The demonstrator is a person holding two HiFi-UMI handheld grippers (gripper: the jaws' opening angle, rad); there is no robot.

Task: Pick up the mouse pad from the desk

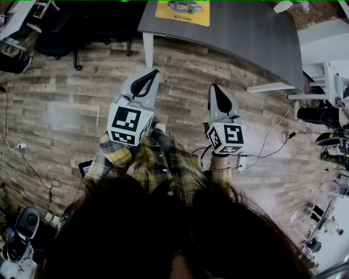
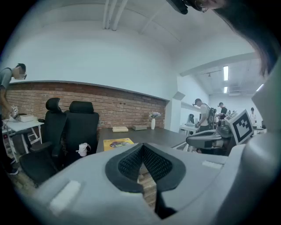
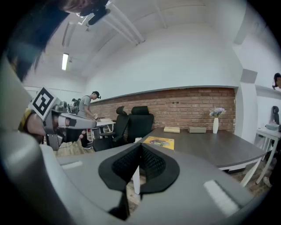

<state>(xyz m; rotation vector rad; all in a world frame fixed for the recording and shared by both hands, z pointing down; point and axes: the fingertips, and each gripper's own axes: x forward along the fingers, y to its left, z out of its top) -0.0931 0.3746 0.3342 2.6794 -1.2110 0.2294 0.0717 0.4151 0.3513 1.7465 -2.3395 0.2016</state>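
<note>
One dark grey table fills the top of the head view, standing on a wood-plank floor, with black office chairs at its left side and a brick wall behind it. On the table, near its left front corner and close to the near edge, lies the mouse pad, a yellow rectangle with a printed picture, flat against the top. Nothing rests on it or touches it. A white vase and two low, flat items stand well apart from it by the wall.

The left hand-held gripper and the right hand-held gripper are held side by side over the floor, short of the table and tipped slightly downward towards it. Each has its jaws pressed together with nothing between them.

The pad looks thin, light and limp, likely with a grippy underside, so it should weigh almost nothing but droop once lifted. Lying flush, it offers no edge to get under from above. The likeliest hold is the near edge or a near corner. The jaws must first open, then either slip one pad beneath the edge or draw the pad slightly past the table's edge and pinch it there.
</note>
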